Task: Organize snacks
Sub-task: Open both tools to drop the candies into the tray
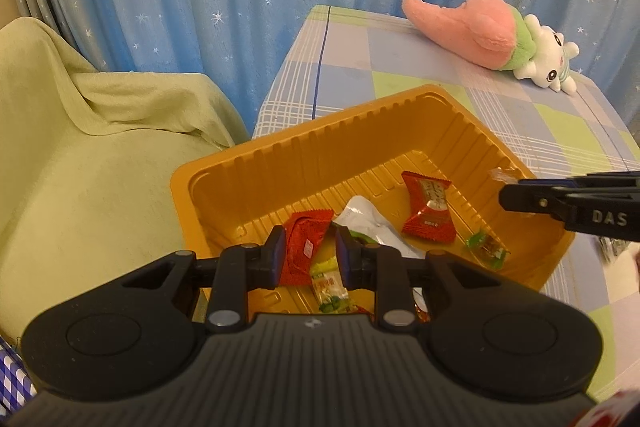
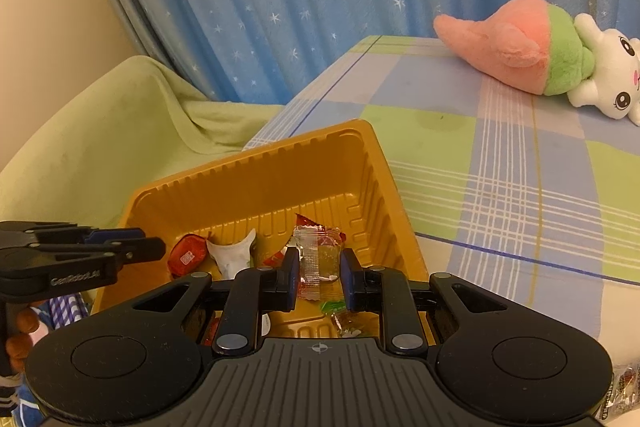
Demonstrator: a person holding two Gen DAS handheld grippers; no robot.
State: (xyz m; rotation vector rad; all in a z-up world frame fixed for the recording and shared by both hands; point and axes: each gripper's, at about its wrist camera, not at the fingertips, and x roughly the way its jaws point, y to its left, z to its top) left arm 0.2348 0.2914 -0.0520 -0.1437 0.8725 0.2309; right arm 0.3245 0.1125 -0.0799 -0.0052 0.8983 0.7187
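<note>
We find both grippers over the tray (image 2: 224,179) holding snacks. The left gripper (image 1: 310,253) pinches a red packet (image 1: 300,247); the right gripper (image 2: 319,269) pinches a clear candy (image 2: 318,259) — light, crinkly, slippery; grip mid-wrapper, gently.

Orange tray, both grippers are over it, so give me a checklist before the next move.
1. Right gripper shut on the clear-wrapped candy: ok.
2. Left gripper shut on the red packet: ok.
3. Both held snacks over the orange tray: ok.
4. Bare floor left in the tray for a drop: ok, along its far side.
5. Grippers apart from each other: ok.
6. All snacks outside the tray collected: cannot tell, since the picture edges cut that area off.
</note>
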